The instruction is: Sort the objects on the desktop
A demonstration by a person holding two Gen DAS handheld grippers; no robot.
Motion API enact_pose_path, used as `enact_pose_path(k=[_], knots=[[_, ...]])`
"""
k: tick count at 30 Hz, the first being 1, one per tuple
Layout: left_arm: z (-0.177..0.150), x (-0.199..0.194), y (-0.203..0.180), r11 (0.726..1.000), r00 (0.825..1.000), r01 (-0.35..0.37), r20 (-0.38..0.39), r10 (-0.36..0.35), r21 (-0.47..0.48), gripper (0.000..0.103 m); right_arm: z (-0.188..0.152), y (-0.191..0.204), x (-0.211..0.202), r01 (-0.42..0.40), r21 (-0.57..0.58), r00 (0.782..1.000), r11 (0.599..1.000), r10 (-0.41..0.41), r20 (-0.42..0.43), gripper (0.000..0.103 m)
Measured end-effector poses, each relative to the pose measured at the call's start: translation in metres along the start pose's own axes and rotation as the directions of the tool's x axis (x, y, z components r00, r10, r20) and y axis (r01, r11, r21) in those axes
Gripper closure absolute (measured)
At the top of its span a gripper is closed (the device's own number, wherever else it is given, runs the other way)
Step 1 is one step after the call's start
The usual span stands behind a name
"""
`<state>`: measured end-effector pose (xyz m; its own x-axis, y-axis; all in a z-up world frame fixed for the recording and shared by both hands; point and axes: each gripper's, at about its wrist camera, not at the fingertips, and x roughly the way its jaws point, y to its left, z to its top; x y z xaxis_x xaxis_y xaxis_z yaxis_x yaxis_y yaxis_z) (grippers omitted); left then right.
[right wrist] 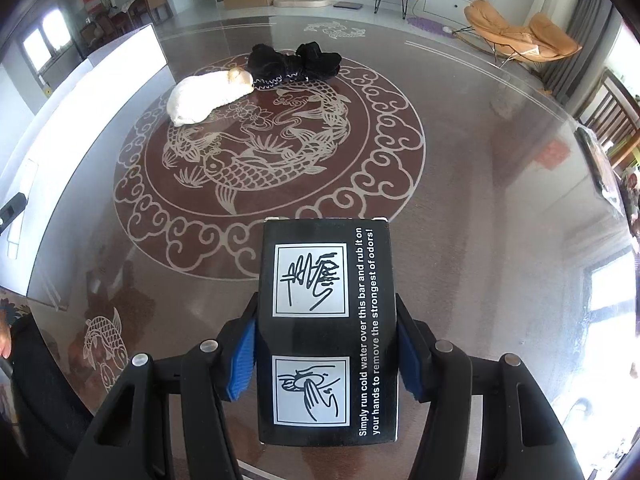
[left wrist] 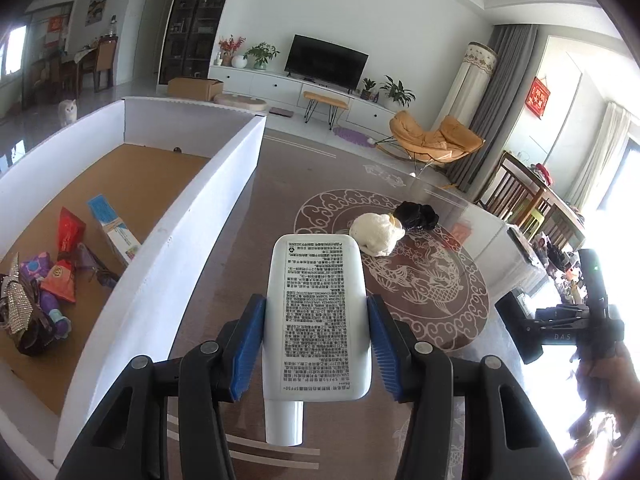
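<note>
My left gripper [left wrist: 316,299] is shut on a white tube [left wrist: 318,264] with black print, cap toward the camera, and holds it above the table to the right of a white-walled box [left wrist: 200,216]. That box holds a red packet [left wrist: 70,232], a blue-topped carton [left wrist: 112,228] and several purple and sequinned items. My right gripper [right wrist: 326,302] is shut on a black box [right wrist: 326,360] with hand-washing pictures, and its blue pads press on both sides. A white cloth bundle [right wrist: 208,96] and a black cloth bundle [right wrist: 296,62] lie on the far part of the table.
The glossy table [right wrist: 480,200] bears a round koi pattern. The white box's wall [right wrist: 100,92] runs along the table's left side. In the left wrist view a person's hand [left wrist: 608,380] shows at the right edge. Wooden chairs [left wrist: 516,188] stand beyond the table.
</note>
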<state>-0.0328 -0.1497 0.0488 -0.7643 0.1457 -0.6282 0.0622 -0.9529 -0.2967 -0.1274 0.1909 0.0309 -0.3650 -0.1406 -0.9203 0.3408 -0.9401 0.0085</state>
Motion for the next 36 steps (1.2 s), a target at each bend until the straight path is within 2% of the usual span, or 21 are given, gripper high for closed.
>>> enact_pose_path(k=[3,6,9,11,14,16,17,18,20,22,24,26,27,29,31,33,35,36], knots=[[0.026,-0.029,0.030,0.999,0.998,-0.026,0.049,0.028,-0.041,0.052,0.028,0.030,-0.021,-0.035,-0.044,0.998,0.998,0.037,0.042,0.044],[0.050,-0.050,0.073,0.991,0.990,-0.111,0.077,0.117,-0.071,0.052,0.067,0.080,-0.038,-0.091,-0.101,0.992,0.991,0.099,0.077,0.044],[0.066,-0.062,0.128,0.973,0.976,-0.197,0.064,0.206,-0.122,0.052,0.105,0.149,-0.057,-0.172,-0.177,0.974,0.969,0.194,0.117,0.044],[0.072,-0.064,0.165,0.951,0.961,-0.268,0.032,0.276,-0.151,0.052,0.126,0.207,-0.069,-0.255,-0.231,0.948,0.939,0.290,0.134,0.044],[0.072,-0.060,0.208,0.922,0.938,-0.344,-0.032,0.344,-0.176,0.052,0.143,0.294,-0.081,-0.382,-0.311,0.891,0.870,0.436,0.127,0.044],[0.065,-0.054,0.226,0.911,0.928,-0.374,-0.077,0.366,-0.173,0.052,0.146,0.350,-0.079,-0.434,-0.362,0.861,0.825,0.498,0.102,0.044],[0.061,-0.051,0.232,0.907,0.922,-0.386,-0.096,0.374,-0.172,0.052,0.145,0.377,-0.073,-0.442,-0.388,0.856,0.808,0.510,0.086,0.043],[0.056,-0.048,0.237,0.902,0.917,-0.396,-0.116,0.381,-0.173,0.052,0.144,0.401,-0.065,-0.436,-0.413,0.860,0.799,0.506,0.070,0.043],[0.046,-0.039,0.245,0.893,0.905,-0.416,-0.168,0.390,-0.172,0.052,0.138,0.444,-0.037,-0.409,-0.455,0.883,0.791,0.469,0.021,0.043],[0.038,-0.036,0.248,0.890,0.899,-0.426,-0.191,0.395,-0.165,0.050,0.131,0.470,-0.008,-0.385,-0.468,0.904,0.795,0.427,-0.019,0.042],[0.033,-0.035,0.245,0.889,0.898,-0.429,-0.189,0.398,-0.162,0.039,0.127,0.483,0.013,-0.371,-0.472,0.917,0.800,0.397,-0.047,0.034],[0.029,-0.044,0.235,0.887,0.900,-0.431,-0.146,0.410,-0.164,0.038,0.124,0.479,0.016,-0.372,-0.465,0.913,0.804,0.407,-0.027,0.029],[0.029,-0.047,0.225,0.892,0.906,-0.422,-0.119,0.407,-0.163,0.038,0.123,0.471,0.013,-0.387,-0.454,0.902,0.802,0.432,-0.004,0.028],[0.030,-0.055,0.198,0.911,0.924,-0.383,-0.070,0.376,-0.155,0.038,0.121,0.444,-0.001,-0.407,-0.434,0.877,0.804,0.477,0.061,0.015],[0.030,-0.059,0.161,0.940,0.948,-0.317,-0.024,0.316,-0.126,0.036,0.113,0.406,-0.021,-0.383,-0.421,0.860,0.823,0.483,0.163,0.008],[0.028,-0.060,0.114,0.969,0.972,-0.234,0.017,0.235,-0.075,0.021,0.103,0.360,-0.036,-0.341,-0.402,0.848,0.850,0.463,0.260,0.002],[0.020,-0.055,0.066,0.989,0.989,-0.144,0.043,0.145,-0.022,0.007,0.086,0.313,-0.045,-0.285,-0.364,0.849,0.887,0.410,0.334,0.000],[0.014,-0.049,0.043,0.995,0.994,-0.098,0.041,0.098,0.005,0.002,0.078,0.289,-0.044,-0.251,-0.338,0.857,0.907,0.371,0.359,0.000]])
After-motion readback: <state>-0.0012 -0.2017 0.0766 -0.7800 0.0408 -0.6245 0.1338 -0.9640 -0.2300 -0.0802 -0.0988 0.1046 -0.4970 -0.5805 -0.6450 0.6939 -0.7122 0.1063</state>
